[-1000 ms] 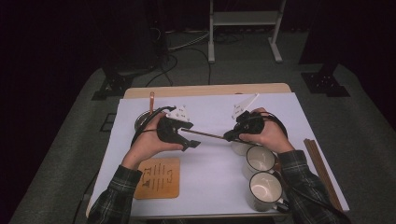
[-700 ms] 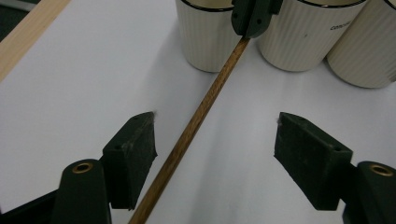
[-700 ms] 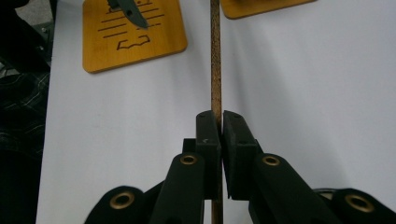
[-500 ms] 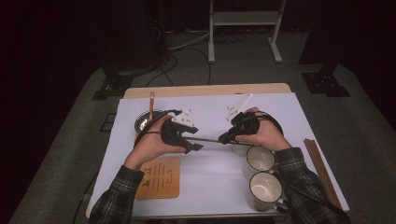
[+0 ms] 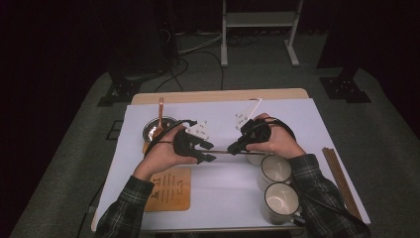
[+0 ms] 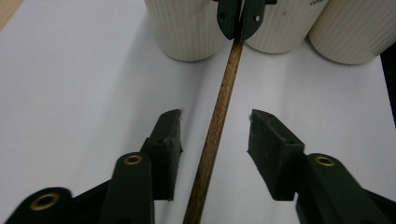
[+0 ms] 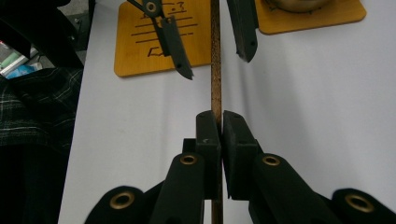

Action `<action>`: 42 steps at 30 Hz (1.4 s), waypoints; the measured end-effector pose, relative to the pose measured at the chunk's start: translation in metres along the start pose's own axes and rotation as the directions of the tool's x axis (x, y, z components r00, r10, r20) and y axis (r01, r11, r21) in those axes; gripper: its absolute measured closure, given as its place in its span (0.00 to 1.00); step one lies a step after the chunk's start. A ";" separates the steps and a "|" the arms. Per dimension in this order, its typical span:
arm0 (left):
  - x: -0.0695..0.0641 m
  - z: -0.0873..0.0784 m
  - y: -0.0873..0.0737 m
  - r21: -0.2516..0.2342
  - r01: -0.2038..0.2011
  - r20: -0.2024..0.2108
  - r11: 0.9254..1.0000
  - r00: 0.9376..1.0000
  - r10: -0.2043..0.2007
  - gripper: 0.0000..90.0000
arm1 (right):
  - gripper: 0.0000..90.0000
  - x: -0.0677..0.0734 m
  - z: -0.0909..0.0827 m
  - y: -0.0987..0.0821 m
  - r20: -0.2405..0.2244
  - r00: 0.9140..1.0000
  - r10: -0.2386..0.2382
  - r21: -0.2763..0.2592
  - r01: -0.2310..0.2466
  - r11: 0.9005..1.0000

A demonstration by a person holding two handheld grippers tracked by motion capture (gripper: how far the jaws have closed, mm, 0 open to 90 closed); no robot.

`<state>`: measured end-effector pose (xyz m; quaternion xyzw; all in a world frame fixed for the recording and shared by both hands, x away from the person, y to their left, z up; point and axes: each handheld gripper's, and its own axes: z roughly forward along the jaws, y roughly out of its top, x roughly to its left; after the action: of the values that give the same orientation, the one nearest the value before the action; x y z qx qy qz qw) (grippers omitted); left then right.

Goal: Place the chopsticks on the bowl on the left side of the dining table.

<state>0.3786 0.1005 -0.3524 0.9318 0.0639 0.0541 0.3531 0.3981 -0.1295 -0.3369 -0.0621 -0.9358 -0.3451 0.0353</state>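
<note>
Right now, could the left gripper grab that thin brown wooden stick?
Probably yes: the thin brown wooden stick already lies between the left gripper's fingers, which have just been closing, with nothing between.

Thin brown wooden stick (image 6: 219, 109), level above table

Here's the wooden desk (image 5: 218, 95), draped in a white sheet (image 5: 223, 193). At eight o'clock lies a square wooden coaster with dark markings (image 5: 168, 191). At ten o'clock, a second wooden coaster (image 5: 147, 147) carries a metal bowl (image 5: 154, 130). Down at four o'clock, three cream ribbed ceramic mugs (image 5: 281, 203) crowd together. Along the three o'clock edge lie brown wooden sticks (image 5: 341, 181).
</note>
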 end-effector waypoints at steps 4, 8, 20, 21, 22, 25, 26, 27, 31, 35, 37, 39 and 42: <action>0.000 0.002 0.000 -0.003 -0.002 0.031 1.000 1.000 0.002 0.70 | 0.94 0.001 0.000 0.003 -0.015 1.000 -0.013 0.000 0.013 1.000; -0.001 0.004 0.000 -0.005 -0.007 0.051 1.000 0.999 0.007 0.77 | 0.94 0.002 0.001 0.006 -0.030 0.999 -0.023 0.006 0.023 1.000; 0.000 0.007 0.000 0.018 0.009 0.138 1.000 0.990 -0.012 0.92 | 0.94 0.002 0.004 0.008 -0.068 0.997 -0.046 0.026 0.048 0.999; -0.001 0.007 0.000 0.020 0.012 0.143 1.000 0.990 -0.014 0.93 | 0.94 0.002 0.004 0.008 -0.070 0.997 -0.045 0.026 0.047 0.999; -0.001 0.007 0.000 0.020 0.015 0.146 1.000 0.989 -0.018 0.93 | 0.94 0.002 0.004 0.008 -0.073 0.996 -0.045 0.026 0.047 0.999; -0.001 0.007 0.001 0.035 0.016 0.155 0.999 0.988 -0.022 0.93 | 0.94 0.002 0.004 0.007 -0.075 0.996 -0.045 0.028 0.047 0.999; -0.001 0.007 0.001 0.040 0.018 0.156 0.999 0.988 -0.024 0.93 | 0.94 0.002 0.005 0.007 -0.075 0.996 -0.048 0.028 0.050 0.998; -0.001 0.007 0.001 0.043 0.025 0.157 0.999 0.987 -0.031 0.93 | 0.94 0.002 0.005 0.007 -0.073 0.996 -0.049 0.027 0.051 0.998; 0.000 0.007 0.000 0.043 0.038 0.161 0.998 0.986 -0.044 0.94 | 0.93 0.002 0.006 0.007 -0.070 0.996 -0.052 0.020 0.054 0.998; 0.000 0.008 -0.001 0.051 0.040 0.163 0.998 0.985 -0.048 0.94 | 0.76 0.002 0.004 0.007 -0.046 0.998 -0.048 -0.010 0.048 0.999; 0.001 0.008 -0.001 0.054 0.042 0.161 0.998 0.986 -0.051 0.94 | 0.71 0.002 0.001 0.006 -0.025 0.999 -0.042 -0.017 0.041 0.999; 0.001 0.007 -0.001 0.052 0.049 0.163 0.997 0.985 -0.056 0.94 | 0.65 0.002 -0.001 0.006 -0.001 0.999 -0.040 -0.031 0.040 0.999; 0.002 0.006 -0.002 0.058 0.062 0.159 0.996 0.985 -0.070 0.94 | 0.57 0.003 -0.005 0.004 0.027 0.999 -0.032 -0.047 0.033 0.998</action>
<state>0.3815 0.0982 -0.3585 0.9396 0.0675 -0.0346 0.3339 0.3961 -0.1299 -0.3305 -0.0521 -0.9286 -0.3670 0.0162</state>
